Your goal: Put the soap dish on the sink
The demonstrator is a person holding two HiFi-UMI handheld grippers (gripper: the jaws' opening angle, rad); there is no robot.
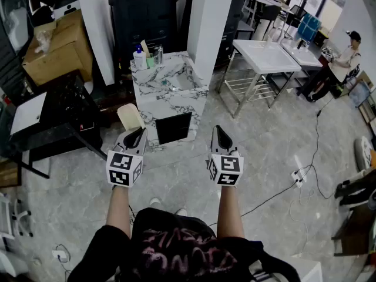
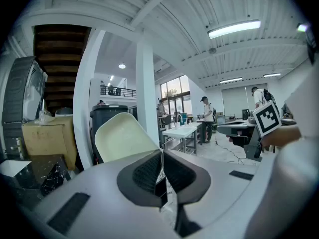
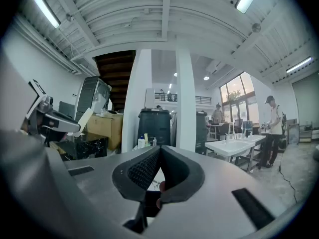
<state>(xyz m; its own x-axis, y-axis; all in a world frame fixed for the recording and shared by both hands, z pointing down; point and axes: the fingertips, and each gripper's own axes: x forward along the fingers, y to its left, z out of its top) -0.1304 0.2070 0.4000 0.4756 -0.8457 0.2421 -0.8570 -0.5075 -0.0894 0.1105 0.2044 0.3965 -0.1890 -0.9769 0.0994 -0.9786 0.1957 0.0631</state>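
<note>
Left gripper: we find the left gripper (image 1: pixel 138 133) with its jaws pressed together on one edge of the soap dish (image 1: pixel 130 117).
Soap dish: cream-coloured and rounded, it sticks up past the jaw tips and leans to the left in the left gripper view (we see only its smooth back there).
Right gripper: the right gripper (image 1: pixel 219 133) has its jaws closed against each other, and we see nothing between them.
Arms: both of our forearms reach forward, with the two grippers side by side and apart, over the grey floor (image 1: pixel 276 151).
Sink: the marble-patterned sink (image 1: pixel 171 90) stands just ahead of the grippers, and the dish is in the air short of its near left corner, not touching it.
On the sink: a white bottle (image 1: pixel 140 59) and a tap (image 1: pixel 158 55) stand at its far edge.
Around: we see a white pillar (image 1: pixel 207 22) just beside the sink, a black cabinet (image 1: pixel 145 17) behind it, a cardboard box (image 1: pixel 57 49) to the left and a white table (image 1: pixel 265 56) to the right.
Far right: a person (image 1: pixel 343 63) stands well away.
</note>
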